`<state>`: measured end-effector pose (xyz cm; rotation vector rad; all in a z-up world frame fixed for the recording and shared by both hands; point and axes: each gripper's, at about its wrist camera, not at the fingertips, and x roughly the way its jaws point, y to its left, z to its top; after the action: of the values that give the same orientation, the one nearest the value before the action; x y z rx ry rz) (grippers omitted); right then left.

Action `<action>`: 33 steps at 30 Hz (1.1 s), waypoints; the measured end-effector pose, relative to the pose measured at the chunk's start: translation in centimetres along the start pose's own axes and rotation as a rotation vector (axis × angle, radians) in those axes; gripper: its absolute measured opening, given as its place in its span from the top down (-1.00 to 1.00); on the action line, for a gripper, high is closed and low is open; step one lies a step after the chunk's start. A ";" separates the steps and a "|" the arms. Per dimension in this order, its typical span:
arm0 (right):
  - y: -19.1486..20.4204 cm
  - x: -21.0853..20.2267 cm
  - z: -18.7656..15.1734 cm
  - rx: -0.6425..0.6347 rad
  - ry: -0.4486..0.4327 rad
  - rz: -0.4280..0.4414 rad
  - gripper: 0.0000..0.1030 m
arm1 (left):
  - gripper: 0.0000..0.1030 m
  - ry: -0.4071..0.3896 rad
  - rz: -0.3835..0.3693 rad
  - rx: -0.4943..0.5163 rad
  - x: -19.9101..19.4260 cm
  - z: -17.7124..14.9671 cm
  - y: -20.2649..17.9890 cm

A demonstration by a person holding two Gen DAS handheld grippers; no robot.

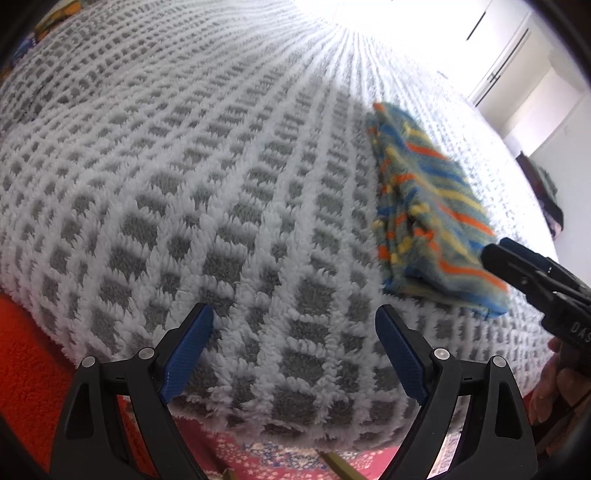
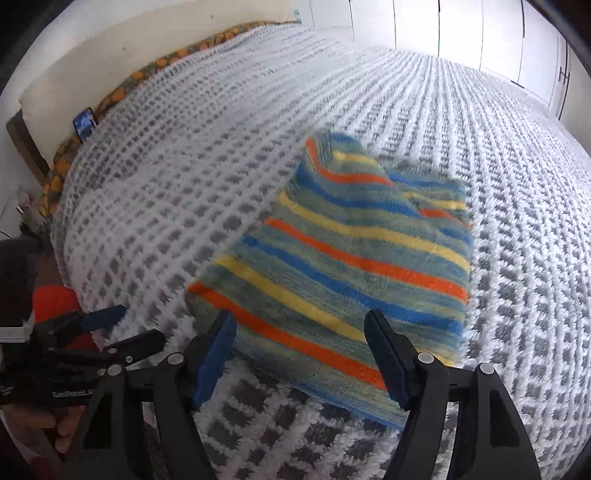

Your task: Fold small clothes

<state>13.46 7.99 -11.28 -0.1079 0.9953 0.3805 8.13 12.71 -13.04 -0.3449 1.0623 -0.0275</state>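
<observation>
The striped garment (image 2: 343, 258) is a fuzzy, matt knit cloth in orange, yellow, blue and grey-green bands; its nap looks soft and slightly hairy at the edges. The bed cover (image 1: 184, 192) is thick, tufted cloth, white raised ridges around flatter grey squares, rough and plush. The left tongs (image 1: 293, 354) and right tongs (image 2: 300, 360) are matt black plastic with ribbed blue pads (image 1: 188, 354) and small shiny metal pins.

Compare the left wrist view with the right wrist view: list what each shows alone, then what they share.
Left wrist only: an orange-red fleece cover below the blanket's edge and a patterned red rug.
Right wrist only: a cream headboard, a small blue packet and white wardrobe doors.
Both: the folded striped fleece garment, the grey-and-white checked fluffy blanket, and both open tongs, left and right.
</observation>
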 end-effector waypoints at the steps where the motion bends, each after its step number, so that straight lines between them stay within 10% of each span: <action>1: -0.2 -1.2 0.0 -0.013 -0.029 -0.017 -0.41 | -0.76 -0.017 -0.014 0.002 -0.4 0.0 -0.1; 6: -3.1 -6.1 -2.9 0.025 -0.132 -0.108 -0.62 | -0.76 -0.045 -0.037 0.050 -1.0 -0.3 -1.2; 19: -15.2 -5.5 -10.7 0.394 0.009 -0.265 -0.63 | -0.78 -0.041 -0.018 0.076 -1.3 -1.2 -2.6; 33: -15.6 -2.6 -12.9 0.408 0.105 -0.270 -1.00 | -0.89 0.069 0.043 0.126 1.4 -2.1 -3.0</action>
<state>7.58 -10.54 -17.46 0.1079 1.1270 -0.0794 7.39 9.06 -14.28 -0.2086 1.1301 -0.0675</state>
